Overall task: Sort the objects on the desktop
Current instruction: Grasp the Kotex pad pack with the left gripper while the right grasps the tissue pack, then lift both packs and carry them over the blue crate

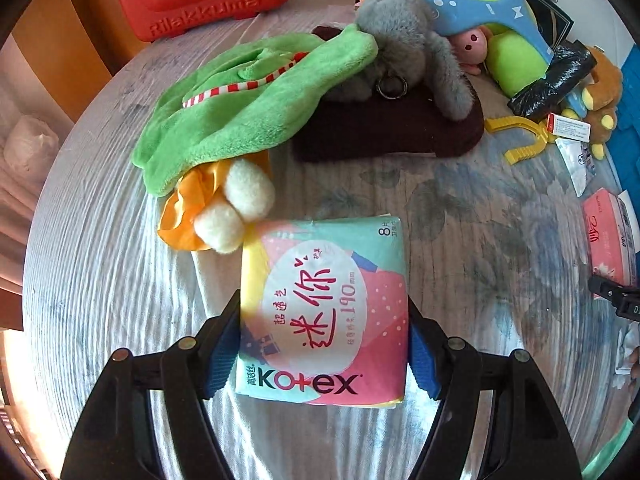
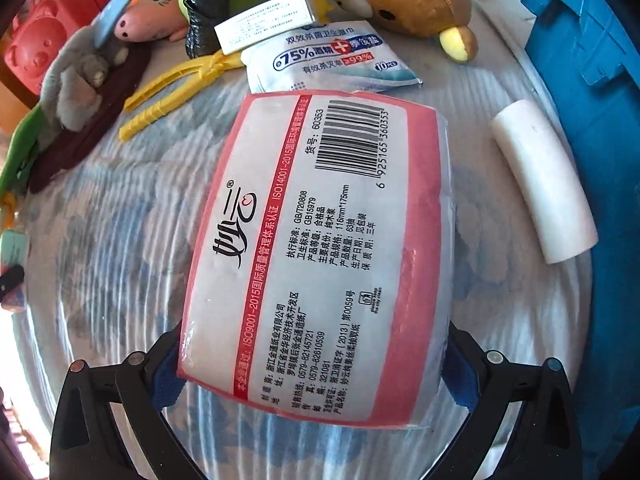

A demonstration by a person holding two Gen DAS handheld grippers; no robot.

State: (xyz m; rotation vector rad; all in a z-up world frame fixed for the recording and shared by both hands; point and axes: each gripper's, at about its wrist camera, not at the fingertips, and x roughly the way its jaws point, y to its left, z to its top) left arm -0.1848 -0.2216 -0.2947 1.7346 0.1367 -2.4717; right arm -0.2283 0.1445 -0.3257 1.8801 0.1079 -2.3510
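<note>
- Striped cloth (image 1: 100,280) covers the table, toys piled at the back.
- Left tongs (image 1: 324,356) hold the pad pack (image 1: 324,304), long side pointing away.
- Right tongs (image 2: 312,368) hold the tissue pack (image 2: 316,248), beside the blue bin (image 2: 592,60).

The square pastel Kotex pack (image 1: 324,308) is glossy printed plastic film. The pink-bordered tissue pack (image 2: 320,248) is smooth, shiny plastic wrap. The striped, floral bed cover (image 1: 480,216) is matt woven cloth. The green plush toy (image 1: 248,108) is fuzzy fabric. The yellow clip (image 2: 172,88) is ridged plastic. The white cylinder (image 2: 544,184) near the cover's right edge looks matt and smooth.
</note>
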